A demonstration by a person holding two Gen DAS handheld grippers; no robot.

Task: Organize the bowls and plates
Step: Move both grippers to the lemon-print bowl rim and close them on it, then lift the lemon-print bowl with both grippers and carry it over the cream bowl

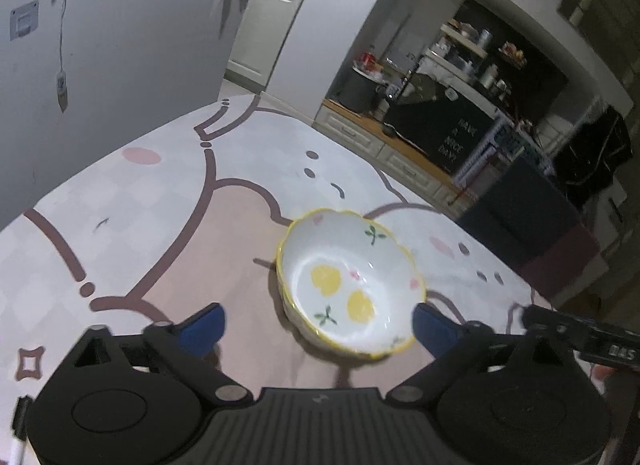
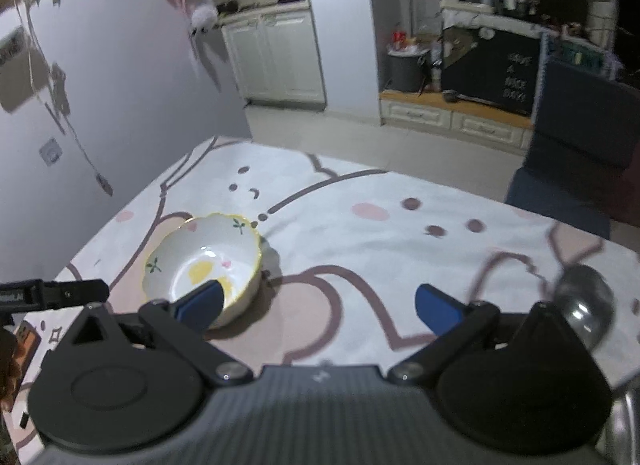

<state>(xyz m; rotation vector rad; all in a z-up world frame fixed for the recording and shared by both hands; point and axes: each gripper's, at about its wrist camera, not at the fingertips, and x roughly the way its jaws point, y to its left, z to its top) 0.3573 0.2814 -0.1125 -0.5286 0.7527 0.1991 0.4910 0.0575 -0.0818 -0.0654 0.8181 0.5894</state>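
Bowl (image 1: 350, 285), white ceramic, scalloped yellow rim, painted inside with two yellow hearts, small pink hearts and green sprigs; sits upright and empty on the table (image 1: 168, 201), which is covered by a pale cloth printed with pink patches and brown cartoon outlines. In the right wrist view the same bowl (image 2: 204, 261) lies toward the left side of the table.

Left gripper (image 1: 316, 323): blue pads spread wide, one on each side of the bowl's near rim. Left pad clearly apart from the bowl; right pad just beside the rim, contact cannot be told. Nothing gripped.

Right gripper (image 2: 318, 307): jaws wide, bare cloth between them, nothing held. Its left fingertip overlaps the bowl's near edge in the view only.

Metal spoon (image 2: 586, 303), blurred, lies on the cloth at the right, well apart from the bowl.

Background: grey wall to the left, white cabinets (image 2: 276, 53) and cluttered shelves beyond the table
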